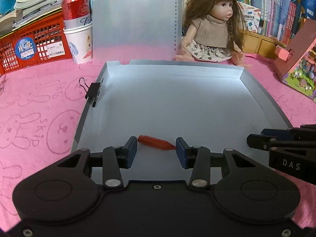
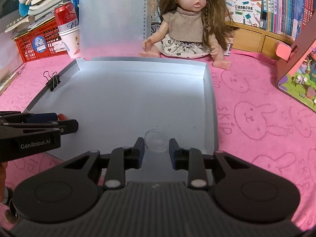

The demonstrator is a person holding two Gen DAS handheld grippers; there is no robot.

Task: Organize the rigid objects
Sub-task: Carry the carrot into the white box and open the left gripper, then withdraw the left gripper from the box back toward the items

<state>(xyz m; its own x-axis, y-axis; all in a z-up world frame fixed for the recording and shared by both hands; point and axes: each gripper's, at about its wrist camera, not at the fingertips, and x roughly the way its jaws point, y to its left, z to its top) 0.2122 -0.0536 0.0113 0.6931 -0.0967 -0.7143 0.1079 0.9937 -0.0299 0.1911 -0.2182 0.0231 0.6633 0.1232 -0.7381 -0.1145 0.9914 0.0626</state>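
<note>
Left gripper [image 1: 156, 151]: its jaws are wide apart, one blue pad on each side of the red screwdriver [image 1: 157, 142]. They do not squeeze it.
Red screwdriver: it lies flat on the near part of the gray tray [image 1: 177, 98], pointing sideways. Its thin metal tip hides behind the right pad.
Right gripper [image 2: 156, 150]: its jaws are also spread, with the clear round ball [image 2: 156, 142] just in front, between the pads.
Clear ball: it sits on the tray floor near the right wall. It is see-through and hard to make out, so it may be only a half shell.
Binder clip [image 1: 92, 92]: clipped on the tray's left wall, far from both grippers.
Step in hand: probably getting ready to pick up both things.
How to do it well: lower each gripper until the pads are level with the thing. Grab the screwdriver around its fat red handle, not the tip. Close slowly on the ball, right at its middle, because a round smooth thing can pop out.
Around the tray: a doll [image 1: 211, 25] and a red can [image 1: 76, 7] in a paper cup stand on the pink cloth [image 1: 39, 108].
</note>
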